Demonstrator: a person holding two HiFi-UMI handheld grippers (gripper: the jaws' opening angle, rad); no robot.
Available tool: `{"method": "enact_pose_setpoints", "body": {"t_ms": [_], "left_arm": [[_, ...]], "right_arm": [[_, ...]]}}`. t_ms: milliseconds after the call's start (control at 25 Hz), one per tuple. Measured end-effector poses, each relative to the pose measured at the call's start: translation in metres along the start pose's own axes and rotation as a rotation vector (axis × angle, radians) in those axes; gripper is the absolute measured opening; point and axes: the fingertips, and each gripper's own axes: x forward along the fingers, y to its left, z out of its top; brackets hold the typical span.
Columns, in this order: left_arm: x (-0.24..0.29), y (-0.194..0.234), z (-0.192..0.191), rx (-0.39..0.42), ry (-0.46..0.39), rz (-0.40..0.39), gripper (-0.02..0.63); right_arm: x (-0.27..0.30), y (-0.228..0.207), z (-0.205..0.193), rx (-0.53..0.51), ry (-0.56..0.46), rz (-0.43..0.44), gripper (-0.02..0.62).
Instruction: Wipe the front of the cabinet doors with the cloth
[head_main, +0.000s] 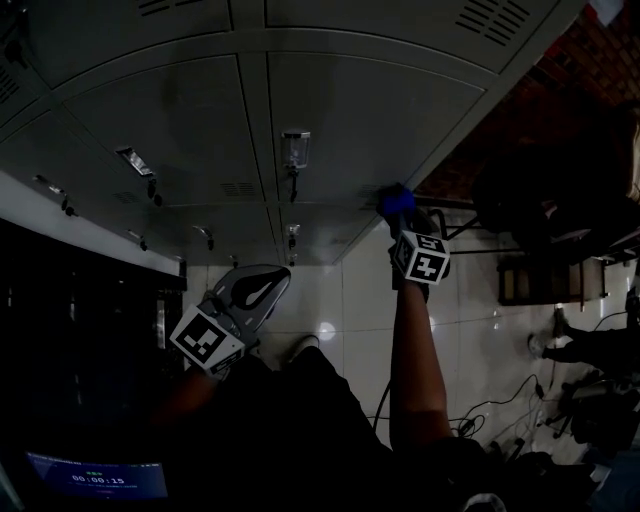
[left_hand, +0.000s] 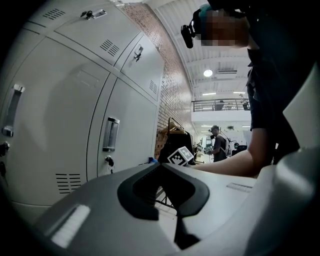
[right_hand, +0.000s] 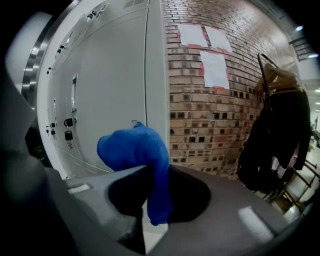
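Grey metal cabinet doors (head_main: 350, 110) fill the top of the head view, each with a handle (head_main: 295, 148) and a lock. My right gripper (head_main: 400, 215) is shut on a blue cloth (head_main: 396, 202) and reaches to the lower right corner of the cabinet, by the brick wall. In the right gripper view the cloth (right_hand: 135, 150) bulges above the jaws and hangs down between them, close to the door (right_hand: 110, 75); contact with the door cannot be told. My left gripper (head_main: 283, 272) is held low and back from the doors, shut and holding nothing (left_hand: 161, 165).
A brick wall (right_hand: 210, 115) with paper sheets (right_hand: 215, 70) adjoins the cabinet on the right. A rack of dark clothes (right_hand: 280, 130) stands beyond it. Cables (head_main: 500, 410) lie on the tiled floor (head_main: 330, 300). A person (left_hand: 218, 145) stands far off.
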Motion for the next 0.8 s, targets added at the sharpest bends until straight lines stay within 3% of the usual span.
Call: {"method": "enact_pose_setpoints", "body": {"t_ms": [240, 800], "left_arm": [[-0.008, -0.004, -0.005, -0.011, -0.004, 0.007, 0.003], [-0.08, 0.006, -0.001, -0.019, -0.004, -0.049, 0.004]], "right_arm": [[-0.039, 0.039, 0.012, -0.058, -0.087, 0.125, 0.072], [-0.164, 0.235, 0.049, -0.15, -0.236, 0.459, 0.072]]}}
